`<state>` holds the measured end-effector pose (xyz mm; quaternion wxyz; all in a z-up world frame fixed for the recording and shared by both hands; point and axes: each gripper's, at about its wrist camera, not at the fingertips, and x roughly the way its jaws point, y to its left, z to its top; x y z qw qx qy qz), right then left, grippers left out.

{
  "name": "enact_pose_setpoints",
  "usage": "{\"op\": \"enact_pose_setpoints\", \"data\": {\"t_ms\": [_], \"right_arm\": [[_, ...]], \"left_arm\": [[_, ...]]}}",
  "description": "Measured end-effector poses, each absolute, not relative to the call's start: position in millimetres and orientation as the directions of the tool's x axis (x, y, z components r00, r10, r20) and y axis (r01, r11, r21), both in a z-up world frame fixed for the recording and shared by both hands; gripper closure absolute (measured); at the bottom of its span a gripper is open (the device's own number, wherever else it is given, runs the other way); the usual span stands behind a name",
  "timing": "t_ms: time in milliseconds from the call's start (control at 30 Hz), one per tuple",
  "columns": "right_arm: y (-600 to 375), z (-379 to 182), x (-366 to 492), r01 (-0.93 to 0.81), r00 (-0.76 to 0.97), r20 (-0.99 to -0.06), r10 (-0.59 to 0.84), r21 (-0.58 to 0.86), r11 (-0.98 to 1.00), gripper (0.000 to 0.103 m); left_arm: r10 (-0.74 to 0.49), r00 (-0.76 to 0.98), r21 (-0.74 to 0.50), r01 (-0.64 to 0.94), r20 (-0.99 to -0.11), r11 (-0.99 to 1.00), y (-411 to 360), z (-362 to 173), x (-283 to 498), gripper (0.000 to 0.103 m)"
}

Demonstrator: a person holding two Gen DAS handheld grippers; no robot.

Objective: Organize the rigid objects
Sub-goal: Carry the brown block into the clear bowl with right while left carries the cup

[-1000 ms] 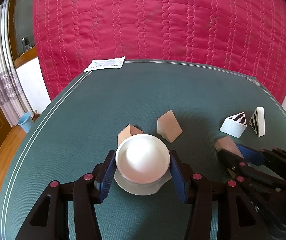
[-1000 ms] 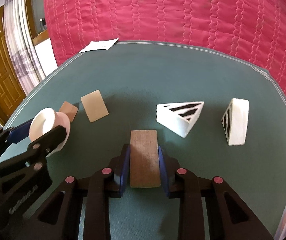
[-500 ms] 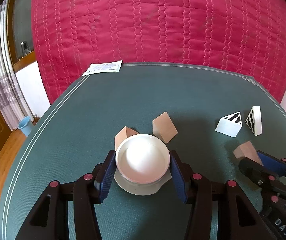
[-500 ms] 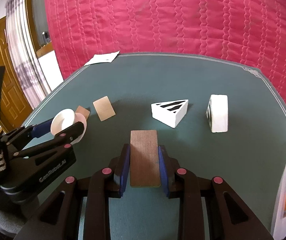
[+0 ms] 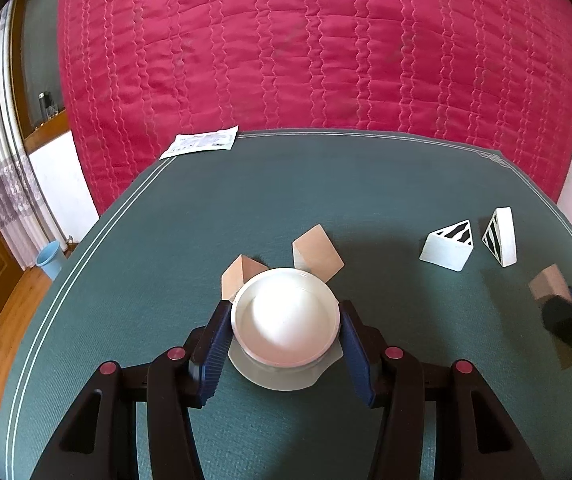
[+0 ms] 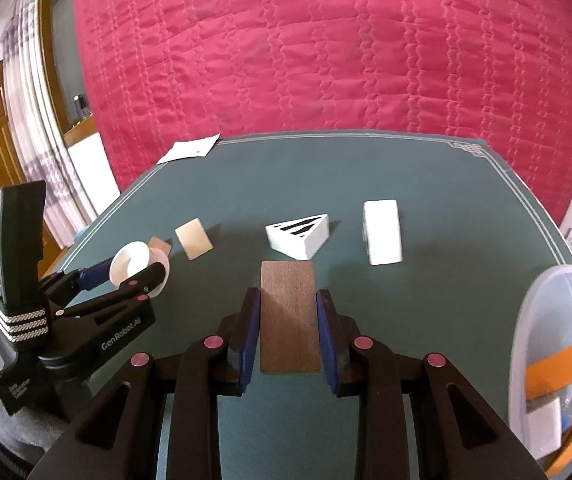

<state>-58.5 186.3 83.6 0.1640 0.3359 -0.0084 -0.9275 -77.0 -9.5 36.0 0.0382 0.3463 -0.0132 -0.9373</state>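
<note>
Left gripper [image 5: 286, 346]: blue pads clamped on a white bowl [image 5: 285, 318], one pad on each side of its rim, at lower centre of the left wrist view. Two tan wooden blocks [image 5: 317, 252] lie on the green table [image 5: 246, 184] just beyond the bowl, at centre frame.

Right gripper [image 6: 289, 320]: jaws closed on a dark brown wooden block [image 6: 289, 316], lower centre of the right wrist view, held clear above the table.

Upper centre-right of that view: two white wedges [image 6: 297, 236] with black stripes, near each other but apart.

Right edge: clear plastic tub [image 6: 561, 360], orange and white pieces inside, blurred.

Upper left on the table's far edge: a white leaflet [image 5: 202, 145]. Red quilt [image 5: 305, 48] behind.
</note>
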Motion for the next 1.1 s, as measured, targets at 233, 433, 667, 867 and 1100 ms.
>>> {"op": "enact_pose_setpoints", "data": {"t_ms": [233,433,667,867,1100], "right_arm": [[213.7,93.1,-44.8,0.25,-0.754,-0.601,-0.265,0.11,-0.962,0.075],[244.4,96.9,-35.9,0.186,-0.776,-0.593,-0.213,0.107,-0.977,0.075],[283.6,95.7,-31.2,0.088,-0.791,-0.597,-0.135,0.108,-0.99,0.075],[311.5,91.9,-29.8,0.013,-0.793,-0.605,-0.078,0.11,-0.994,0.075],[334.6,92.2,-23.3,-0.043,-0.798,-0.601,-0.033,0.111,-0.993,0.075]], "left_arm": [[-0.077,-0.765,0.063,0.047,-0.64,-0.997,-2.4,37.7,-73.0,0.048],[-0.076,-0.767,0.066,0.044,-0.637,-0.997,0.8,39.1,-72.0,0.048],[-0.077,-0.771,0.075,0.038,-0.633,-0.996,6.4,39.6,-69.4,0.048],[-0.076,-0.775,0.085,0.029,-0.627,-0.996,12.0,40.5,-65.7,0.048],[-0.071,-0.777,0.087,0.021,-0.626,-0.996,16.1,42.6,-60.7,0.048]]}}
